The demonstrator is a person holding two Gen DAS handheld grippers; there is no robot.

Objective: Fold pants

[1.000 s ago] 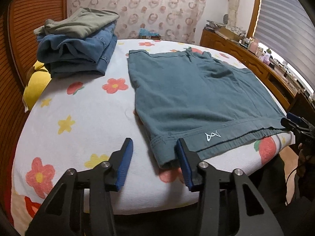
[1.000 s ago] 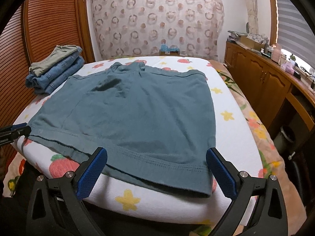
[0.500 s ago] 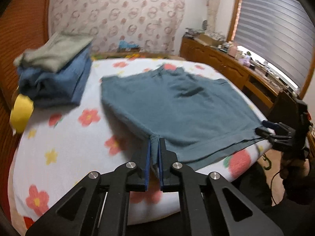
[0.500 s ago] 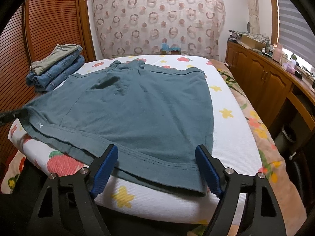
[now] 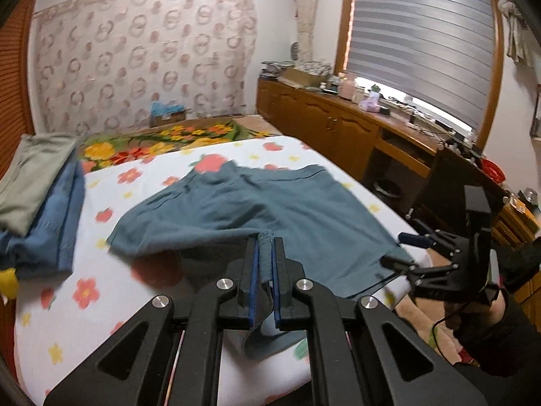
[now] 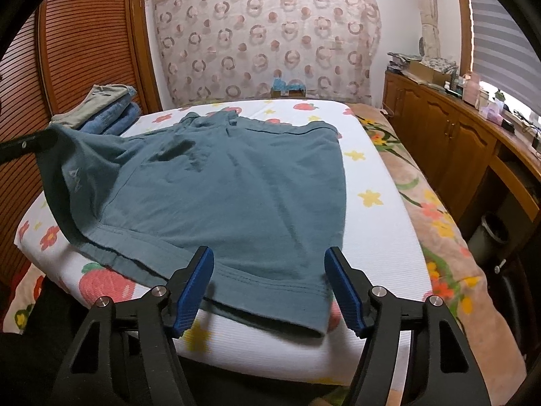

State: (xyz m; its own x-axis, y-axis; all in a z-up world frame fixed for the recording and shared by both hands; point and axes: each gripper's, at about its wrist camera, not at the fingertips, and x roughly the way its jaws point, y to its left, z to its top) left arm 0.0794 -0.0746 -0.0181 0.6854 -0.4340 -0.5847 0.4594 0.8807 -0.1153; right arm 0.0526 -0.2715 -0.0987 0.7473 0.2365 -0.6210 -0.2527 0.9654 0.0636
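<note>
Teal-grey pants [image 6: 236, 189] lie spread on the flowered bed [image 6: 378, 237]. My left gripper [image 5: 265, 253] is shut on the near-left hem corner of the pants [image 5: 263, 209] and holds it lifted off the sheet; that raised corner shows at the left of the right wrist view [image 6: 64, 169]. My right gripper [image 6: 268, 287] is open, its blue pads either side of the near-right hem, just above the bed's front edge. It also shows in the left wrist view [image 5: 402, 250].
A stack of folded jeans and olive clothes [image 6: 104, 111] sits at the bed's far left. Wooden cabinets [image 6: 449, 142] with clutter run along the right wall. A slatted wooden door [image 6: 84, 50] stands left. A bin [image 6: 493, 233] is on the floor at right.
My left gripper closed on the hem corner and lifted it up and rightwards. My right gripper narrowed its opening and moved closer to the near-right hem.
</note>
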